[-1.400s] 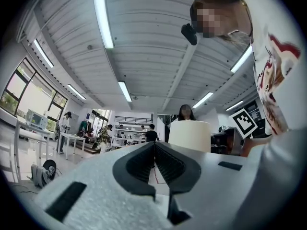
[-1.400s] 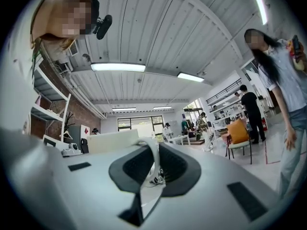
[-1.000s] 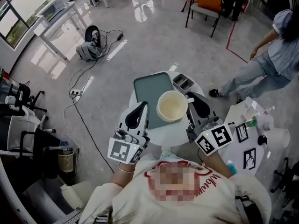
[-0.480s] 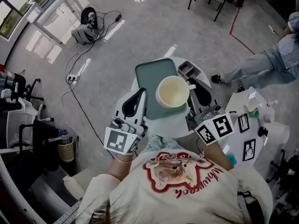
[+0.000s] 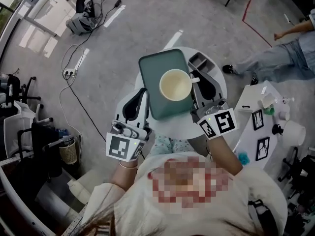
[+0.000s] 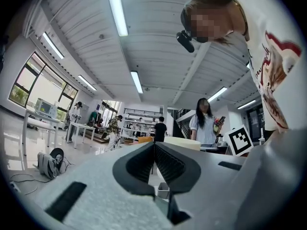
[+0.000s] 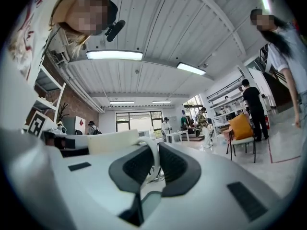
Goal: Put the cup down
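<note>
A cream cup with its mouth up is over the right half of the green tray on the round white table. I cannot tell whether the cup rests on the tray. My right gripper is shut on the cup's handle, which sits between the jaws, with the cup's body to the left. My left gripper is shut on nothing at the tray's left edge. In the left gripper view, the left gripper shows the cup's rim just beyond it.
A grey compartment box sits at the table's far right. A white side table with cards and small items stands to the right. A person walks beyond it. Cables and a power strip lie on the floor to the left.
The right gripper has carried the cup forward, from the tray's near right corner to over its right half. The left gripper has moved forward along the tray's left edge.
</note>
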### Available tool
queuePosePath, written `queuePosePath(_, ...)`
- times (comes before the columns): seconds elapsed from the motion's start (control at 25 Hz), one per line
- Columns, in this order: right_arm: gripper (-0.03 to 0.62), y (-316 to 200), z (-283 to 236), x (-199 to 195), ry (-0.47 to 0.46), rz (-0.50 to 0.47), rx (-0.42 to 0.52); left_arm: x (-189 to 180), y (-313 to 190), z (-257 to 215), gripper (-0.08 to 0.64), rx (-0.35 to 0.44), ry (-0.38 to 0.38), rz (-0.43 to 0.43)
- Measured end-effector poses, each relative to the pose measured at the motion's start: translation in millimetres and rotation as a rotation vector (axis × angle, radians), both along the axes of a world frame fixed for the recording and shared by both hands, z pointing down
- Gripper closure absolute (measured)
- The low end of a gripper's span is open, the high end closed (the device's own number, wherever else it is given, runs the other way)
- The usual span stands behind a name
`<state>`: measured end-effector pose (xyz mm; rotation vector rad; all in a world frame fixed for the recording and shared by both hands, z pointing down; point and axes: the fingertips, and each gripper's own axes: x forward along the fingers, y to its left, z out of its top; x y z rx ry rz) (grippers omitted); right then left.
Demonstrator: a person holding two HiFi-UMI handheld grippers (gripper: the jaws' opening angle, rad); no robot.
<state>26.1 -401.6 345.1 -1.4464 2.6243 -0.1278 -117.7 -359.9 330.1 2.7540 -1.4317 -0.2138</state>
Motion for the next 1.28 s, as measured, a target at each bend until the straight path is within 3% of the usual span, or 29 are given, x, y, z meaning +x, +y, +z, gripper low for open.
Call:
queuePosePath(0.56, 0.541, -30, 94, -15, 0.057, -0.031, -0.062, -2, 2, 44, 0.545, -0.061, -0.015, -0.013)
queuePosePath(0.76, 0.541, -38, 126, -20, 0.033, -0.029, -0.118, -2, 6, 61, 0.545, -0.09, -0.009, -0.018)
queuePosePath(1.28, 0.541, -56, 188, -37, 0.095, -0.047, -0.217, -16, 16, 83, 0.545, -0.153, 0.007, -0.068)
